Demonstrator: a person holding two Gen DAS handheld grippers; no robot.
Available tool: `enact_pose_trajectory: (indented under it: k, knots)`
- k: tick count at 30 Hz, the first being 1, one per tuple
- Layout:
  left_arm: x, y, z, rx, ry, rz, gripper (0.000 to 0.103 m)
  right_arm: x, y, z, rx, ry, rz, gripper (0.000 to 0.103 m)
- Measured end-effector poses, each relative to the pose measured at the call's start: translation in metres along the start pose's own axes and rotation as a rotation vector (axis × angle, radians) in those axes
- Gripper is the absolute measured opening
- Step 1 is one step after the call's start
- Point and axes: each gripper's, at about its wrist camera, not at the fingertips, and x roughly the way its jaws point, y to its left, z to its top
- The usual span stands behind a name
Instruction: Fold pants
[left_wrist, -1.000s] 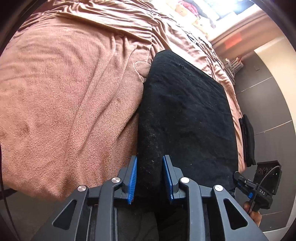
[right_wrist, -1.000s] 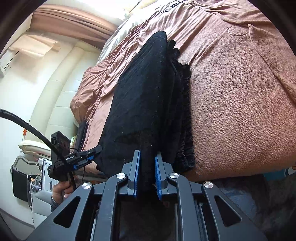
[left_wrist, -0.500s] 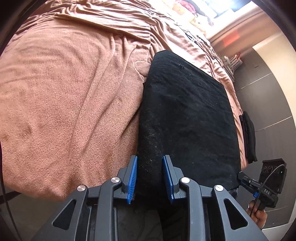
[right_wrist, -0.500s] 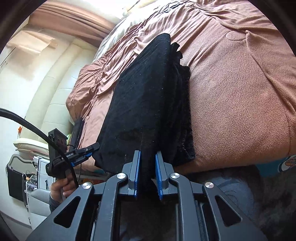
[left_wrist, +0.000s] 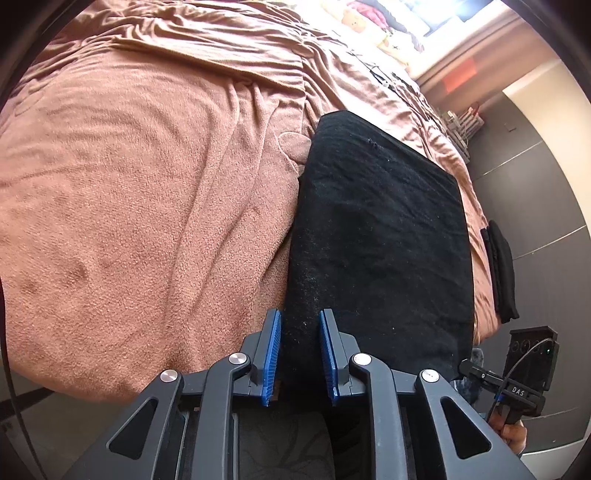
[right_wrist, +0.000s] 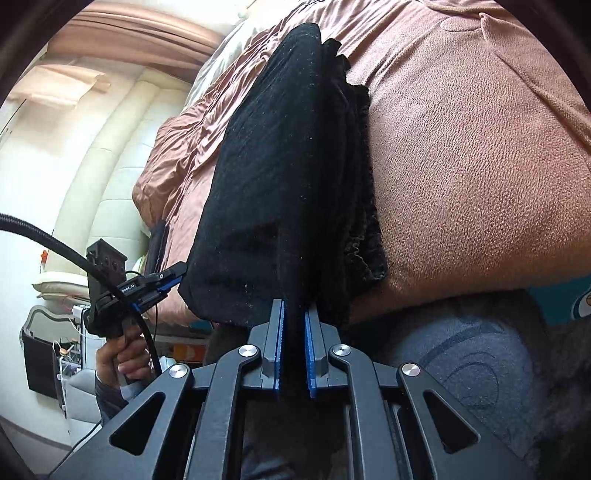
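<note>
Black pants (left_wrist: 380, 229) lie folded in a long slab on the brown bed blanket (left_wrist: 147, 184), reaching the near edge. My left gripper (left_wrist: 300, 314) has its blue pads on the near left corner of the pants; the jaws are closing with a thick bunch of fabric filling the gap. In the right wrist view the pants (right_wrist: 288, 147) rise in a ridge with layered edges on the right. My right gripper (right_wrist: 294, 304) pinches the near end of that ridge, its jaws closing to a narrow gap on the cloth.
A smaller folded black cloth (left_wrist: 500, 273) rests at the bed's edge beyond the pants. A hand (right_wrist: 122, 354) grips the other gripper's handle, a black cable trailing from it. A cream padded headboard (right_wrist: 110, 166) stands at the far left. A blue-grey rug (right_wrist: 461, 362) lies below the bed.
Both pairs of pads have drawn a little closer on the black fabric. The hands have stayed almost where they were.
</note>
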Motion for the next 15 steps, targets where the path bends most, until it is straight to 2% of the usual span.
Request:
enact_pose_trajectory:
  k: [2,6,8,9,10,11,12,13,15]
  knots:
    - [-0.003,0.001,0.005,-0.002,0.0,-0.007,0.025,-0.002,-0.002,0.001,0.011,0.01,0.016,0.007]
    - [-0.001,0.0,0.018,0.003,-0.011,-0.002,0.046,-0.014,0.002,0.007,-0.028,-0.009,0.003,0.009]
    - [0.003,0.0,0.026,0.002,-0.011,-0.01,0.046,-0.018,0.006,0.009,-0.046,-0.016,-0.025,0.013]
    - [0.005,0.0,0.03,0.0,-0.008,-0.016,0.046,-0.022,0.007,0.012,-0.057,-0.026,-0.032,0.019]
    - [0.008,-0.001,0.033,-0.001,-0.005,-0.021,0.046,-0.025,0.008,0.015,-0.064,-0.037,-0.032,0.031]
    - [0.011,-0.001,0.037,-0.001,-0.001,-0.026,0.046,-0.03,0.008,0.016,-0.065,-0.053,-0.029,0.038]
    - [0.015,-0.002,0.04,0.0,0.004,-0.029,0.046,-0.034,0.008,0.02,-0.06,-0.072,-0.031,0.052]
    - [0.018,-0.003,0.042,0.001,0.009,-0.031,0.046,-0.036,0.007,0.023,-0.059,-0.084,-0.034,0.058]
    - [0.025,-0.004,0.048,0.002,0.015,-0.044,0.046,-0.035,0.005,0.032,-0.056,-0.088,-0.028,0.058]
